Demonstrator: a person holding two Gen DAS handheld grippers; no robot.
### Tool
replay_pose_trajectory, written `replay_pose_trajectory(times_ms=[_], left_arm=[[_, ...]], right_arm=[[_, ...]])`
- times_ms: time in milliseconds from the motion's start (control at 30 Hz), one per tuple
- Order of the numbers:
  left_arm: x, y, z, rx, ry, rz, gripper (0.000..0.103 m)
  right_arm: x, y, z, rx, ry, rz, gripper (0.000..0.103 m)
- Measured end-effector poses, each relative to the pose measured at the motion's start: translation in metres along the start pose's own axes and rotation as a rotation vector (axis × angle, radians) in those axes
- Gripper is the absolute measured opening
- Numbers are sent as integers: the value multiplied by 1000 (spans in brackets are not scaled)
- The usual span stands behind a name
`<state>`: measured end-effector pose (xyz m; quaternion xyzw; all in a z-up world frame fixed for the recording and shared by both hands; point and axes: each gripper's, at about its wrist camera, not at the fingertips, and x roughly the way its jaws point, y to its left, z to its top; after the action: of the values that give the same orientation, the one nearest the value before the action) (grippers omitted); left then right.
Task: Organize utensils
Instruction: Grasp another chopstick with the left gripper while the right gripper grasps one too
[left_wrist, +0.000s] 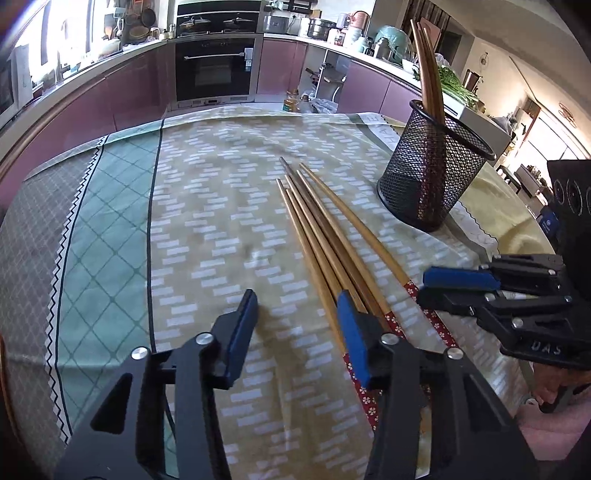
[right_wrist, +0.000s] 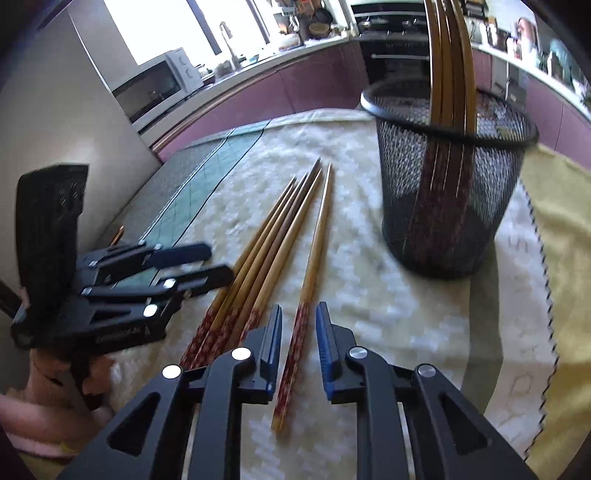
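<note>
I'm straddling one loose chopstick (right_wrist: 309, 273) with my parted right tool (right_wrist: 298, 321) (left tool (left_wrist: 297, 308) parted too), mesh holder (right_wrist: 448, 177) sitting at one o'clock.

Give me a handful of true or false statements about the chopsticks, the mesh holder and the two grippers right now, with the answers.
1. The mesh holder has chopsticks standing in it. True.
2. Every loose chopstick touches its neighbours. False: four lie bunched, the single chopstick lies apart, toward the holder.
3. The right gripper straddles the single chopstick with jaws open. True.
4. The left gripper is clamped on a chopstick. False: it is open, holding nothing.
5. The holder lies on its side. False: it stands upright on the tablecloth.
</note>
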<state>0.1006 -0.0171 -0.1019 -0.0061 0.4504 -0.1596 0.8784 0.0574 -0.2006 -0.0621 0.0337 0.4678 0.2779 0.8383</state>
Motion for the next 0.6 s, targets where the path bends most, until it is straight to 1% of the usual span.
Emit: replay_pose_trajectory(times_ms=[100, 200, 300, 400, 433, 500, 600], left_arm=[[3, -3, 4, 17, 7, 5, 41], [6, -6, 6, 39, 6, 17, 37], [10, -8, 11, 48, 12, 7, 23], [14, -7, 14, 60, 19, 29, 14], [14, -6, 14, 59, 21, 27, 14], [15, -3, 16, 48, 26, 11, 14], [18, -1, 20, 40, 28, 6, 14]], right_arm=[[9, 0, 10, -8, -16, -36, 19], [17, 2, 18, -21, -21, -62, 19], [23, 3, 20, -42, -20, -92, 19], [24, 2, 20, -47, -22, -103, 15], [24, 1, 20, -43, -19, -104, 13], [22, -2, 19, -34, -11, -99, 13], [24, -3, 22, -32, -11, -104, 14]])
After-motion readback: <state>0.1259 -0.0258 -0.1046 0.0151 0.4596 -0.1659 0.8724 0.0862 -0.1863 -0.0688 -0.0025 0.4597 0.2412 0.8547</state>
